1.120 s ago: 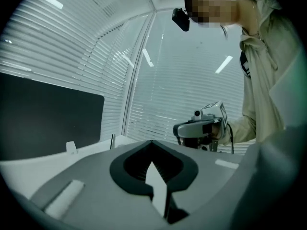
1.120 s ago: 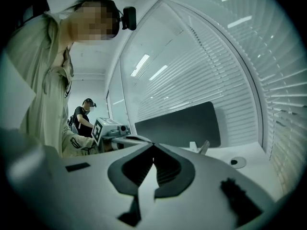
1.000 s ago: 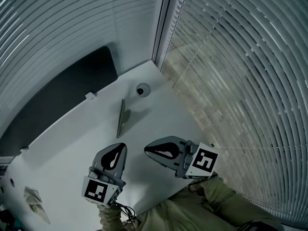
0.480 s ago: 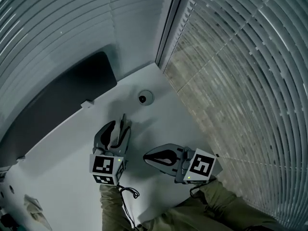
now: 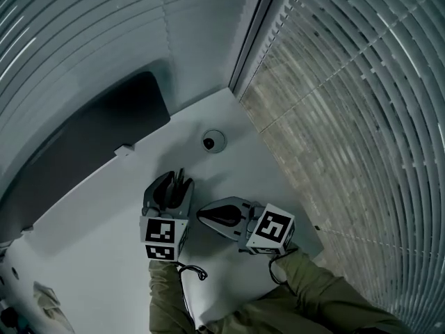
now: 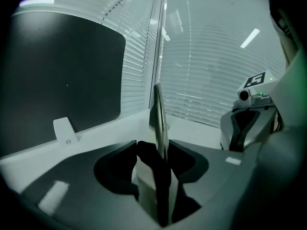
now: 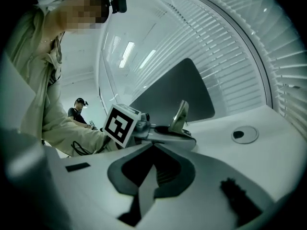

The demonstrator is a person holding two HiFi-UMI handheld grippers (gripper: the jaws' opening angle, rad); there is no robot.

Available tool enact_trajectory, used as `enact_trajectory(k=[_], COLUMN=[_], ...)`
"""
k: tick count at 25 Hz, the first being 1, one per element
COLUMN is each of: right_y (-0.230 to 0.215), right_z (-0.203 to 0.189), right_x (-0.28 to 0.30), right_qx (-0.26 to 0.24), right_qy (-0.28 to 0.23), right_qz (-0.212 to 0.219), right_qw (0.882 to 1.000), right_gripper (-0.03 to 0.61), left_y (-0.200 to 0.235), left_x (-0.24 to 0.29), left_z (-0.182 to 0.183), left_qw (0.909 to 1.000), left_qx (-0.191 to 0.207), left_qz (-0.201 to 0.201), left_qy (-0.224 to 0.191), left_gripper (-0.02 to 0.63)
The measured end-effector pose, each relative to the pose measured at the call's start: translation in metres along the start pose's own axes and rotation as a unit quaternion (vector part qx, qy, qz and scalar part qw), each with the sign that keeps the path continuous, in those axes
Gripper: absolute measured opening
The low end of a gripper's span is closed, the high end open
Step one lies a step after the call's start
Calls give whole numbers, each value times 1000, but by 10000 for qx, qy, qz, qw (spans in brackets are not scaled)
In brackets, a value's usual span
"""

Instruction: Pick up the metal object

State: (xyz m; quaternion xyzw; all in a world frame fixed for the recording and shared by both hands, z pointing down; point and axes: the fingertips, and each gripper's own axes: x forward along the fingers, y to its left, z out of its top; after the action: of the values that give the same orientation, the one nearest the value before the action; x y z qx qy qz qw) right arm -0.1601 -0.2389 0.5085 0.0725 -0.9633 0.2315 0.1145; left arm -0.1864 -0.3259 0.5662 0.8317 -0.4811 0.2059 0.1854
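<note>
The metal object (image 5: 180, 178) is a thin flat plate standing on edge on the white table (image 5: 104, 256). My left gripper (image 5: 175, 181) straddles it, one jaw on each side. In the left gripper view the plate (image 6: 159, 114) rises between the jaws of that gripper (image 6: 156, 145). The jaws are closing, and a narrow gap still shows on the left side. My right gripper (image 5: 200, 214) lies shut just right of the left one, its tip pointing at it, with nothing held. The right gripper view shows the plate (image 7: 181, 115) sticking up above the left gripper.
A round cable grommet (image 5: 213, 142) sits in the table beyond the plate. A dark panel (image 5: 90, 131) stands along the back left edge with a small white clip (image 5: 124, 149). Slatted blinds (image 5: 348, 117) close the right side. A crumpled cloth (image 5: 45, 298) lies near left.
My left gripper has gone forward from the near table edge to the plate and opened around it. My right gripper has shifted a little to the left and stays shut.
</note>
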Motion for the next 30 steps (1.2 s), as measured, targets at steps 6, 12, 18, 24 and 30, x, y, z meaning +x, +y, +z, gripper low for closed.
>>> enact_trajectory(k=[6, 12, 18, 24, 30], right_y=[0, 5, 26, 55, 103], right_z=[-9, -2, 16, 40, 48], right_x=[4, -5, -31, -63, -94], right_qx=[44, -52, -342, -802, -1161], right_qy=[87, 14, -119, -289, -484], right_qz=[-2, 21, 99, 196, 168], right_qw=[10000, 10000, 9993, 9962, 9919], right_gripper=[3, 3, 3, 3, 3], left_y=[1, -11, -51, -110, -156], left_x=[-3, -35, -99, -162, -203], left_z=[-1, 20, 69, 88, 87], left_qw=[9999, 9951, 9893, 9876, 9851], left_qx=[-137, -814, -610, -313, -38], left_qz=[82, 23, -129, -365, -360], left_qy=[-5, -553, -1322, -1497, -1683], left_gripper=[186, 184, 186, 186, 186])
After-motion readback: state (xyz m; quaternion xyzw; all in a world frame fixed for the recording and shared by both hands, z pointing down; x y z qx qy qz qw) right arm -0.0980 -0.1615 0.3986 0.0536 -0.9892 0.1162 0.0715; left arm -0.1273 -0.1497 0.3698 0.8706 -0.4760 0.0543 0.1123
